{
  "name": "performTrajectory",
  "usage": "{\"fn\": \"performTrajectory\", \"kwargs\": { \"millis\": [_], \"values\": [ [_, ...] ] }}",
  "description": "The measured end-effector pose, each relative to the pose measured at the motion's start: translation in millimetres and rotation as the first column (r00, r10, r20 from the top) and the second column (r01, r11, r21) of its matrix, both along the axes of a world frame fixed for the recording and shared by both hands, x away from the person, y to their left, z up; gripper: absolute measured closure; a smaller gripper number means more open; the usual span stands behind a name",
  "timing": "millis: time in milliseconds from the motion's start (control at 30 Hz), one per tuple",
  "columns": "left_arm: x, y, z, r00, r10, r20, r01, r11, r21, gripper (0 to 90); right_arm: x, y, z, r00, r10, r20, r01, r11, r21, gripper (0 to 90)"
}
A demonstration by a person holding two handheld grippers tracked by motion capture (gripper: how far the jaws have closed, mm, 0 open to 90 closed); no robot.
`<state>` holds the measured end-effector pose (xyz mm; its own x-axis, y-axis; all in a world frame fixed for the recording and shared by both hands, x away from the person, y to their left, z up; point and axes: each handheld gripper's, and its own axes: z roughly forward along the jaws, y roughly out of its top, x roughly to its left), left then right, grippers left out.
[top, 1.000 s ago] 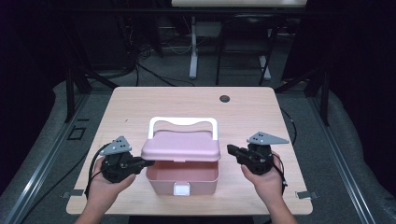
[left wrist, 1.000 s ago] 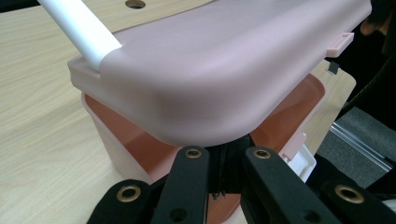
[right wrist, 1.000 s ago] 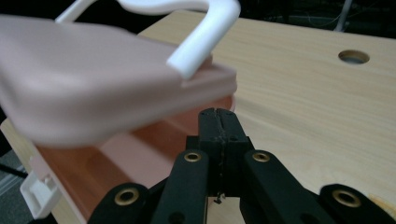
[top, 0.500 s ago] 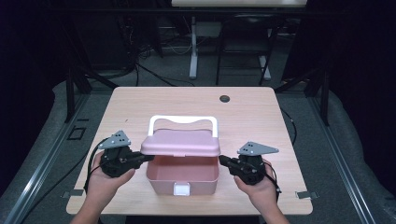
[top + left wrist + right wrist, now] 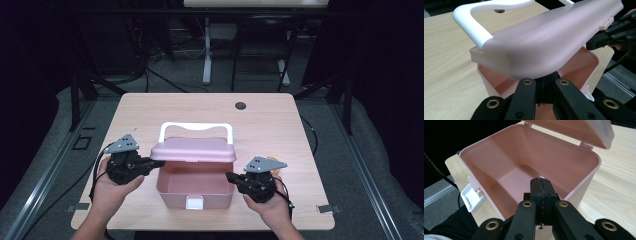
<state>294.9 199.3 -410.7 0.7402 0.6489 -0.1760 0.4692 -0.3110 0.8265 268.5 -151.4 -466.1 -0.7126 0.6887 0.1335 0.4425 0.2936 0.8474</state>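
Observation:
A pink plastic box (image 5: 195,187) stands near the table's front edge, its inside empty (image 5: 506,162). Its pink lid (image 5: 194,149), which carries a white handle (image 5: 196,126), is held half raised over the box. My left gripper (image 5: 159,162) is shut, with its tips tucked under the lid's left edge (image 5: 549,42); in the left gripper view the lid hides the very tips (image 5: 544,80). My right gripper (image 5: 229,176) is shut too, with nothing in it, and its tips (image 5: 541,181) hover at the box's right rim. A white latch (image 5: 471,197) hangs on the front wall.
The light wooden table (image 5: 280,125) has a dark round cable hole (image 5: 241,105) near its far edge. Dark floor, cables and table legs lie beyond it. A person's hands hold both grippers close to the near edge.
My right gripper has come toward the near edge and in to the box's right rim, slightly lower. The left gripper and the raised lid have stayed put.

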Motion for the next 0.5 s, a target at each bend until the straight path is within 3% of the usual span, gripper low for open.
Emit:
{"fn": "performTrajectory", "kwargs": {
  "millis": [500],
  "values": [
    [6.7,-0.7,7.2,1.0000,0.005,0.006,-0.005,1.0000,0.003,90.0,-2.6,12.5,-8.8,0.9992,0.036,-0.018,-0.036,0.999,-0.025,90.0]
  ]
}}
